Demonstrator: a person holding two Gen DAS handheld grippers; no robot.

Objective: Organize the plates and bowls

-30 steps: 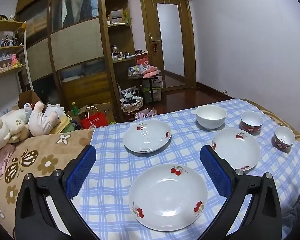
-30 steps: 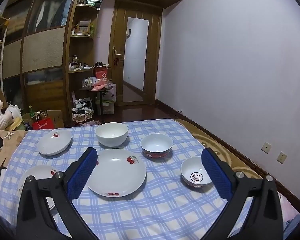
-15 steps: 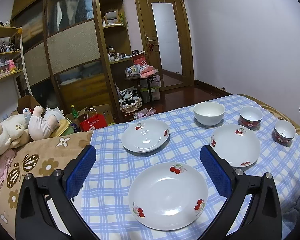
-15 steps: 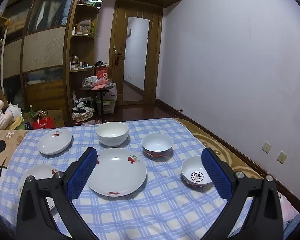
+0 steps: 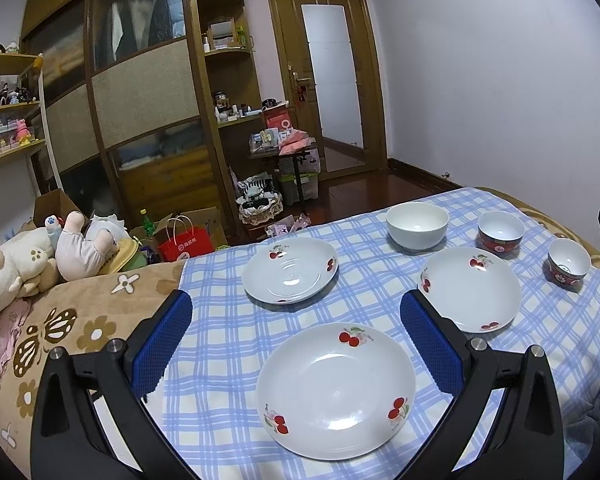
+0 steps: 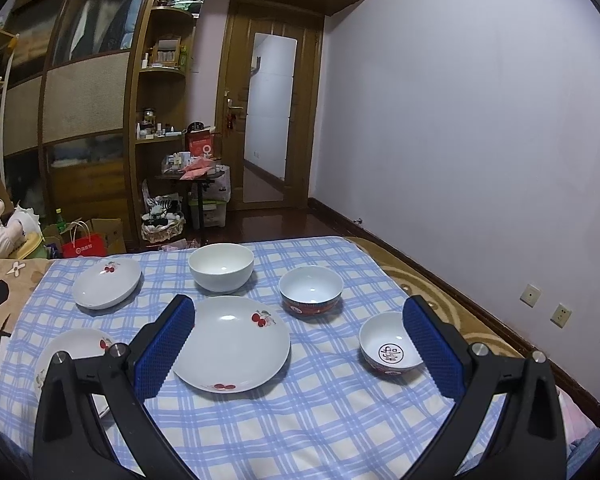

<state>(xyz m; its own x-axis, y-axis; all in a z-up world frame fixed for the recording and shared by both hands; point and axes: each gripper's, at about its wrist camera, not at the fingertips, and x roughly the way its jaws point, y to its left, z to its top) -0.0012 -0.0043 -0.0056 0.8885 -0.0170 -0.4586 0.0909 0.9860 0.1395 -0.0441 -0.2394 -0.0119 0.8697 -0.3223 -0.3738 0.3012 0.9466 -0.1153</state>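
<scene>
Three white cherry-print plates lie on a blue checked cloth (image 5: 220, 344): a near plate (image 5: 335, 390), a far plate (image 5: 290, 270) and a right plate (image 5: 470, 288). Behind them stand a white bowl (image 5: 417, 225) and two red bowls (image 5: 501, 231) (image 5: 569, 266). My left gripper (image 5: 294, 344) hangs open above the near plate, empty. In the right wrist view my right gripper (image 6: 298, 350) is open and empty over the middle plate (image 6: 232, 344), with the white bowl (image 6: 221, 266), a red bowl (image 6: 311, 295) and a smaller red bowl (image 6: 390, 350) near its right finger.
The cloth covers a bed with a brown flowered blanket (image 5: 72, 320) and plush toys (image 5: 40, 256) at left. A wardrobe (image 5: 140, 92), a cluttered small table (image 5: 284, 148) and a door (image 5: 332, 88) stand beyond. A wall (image 6: 480, 120) runs along the right.
The left wrist view has shifted slightly, with the room sliding a little left in frame. The dishes have not moved and both grippers stay open.
</scene>
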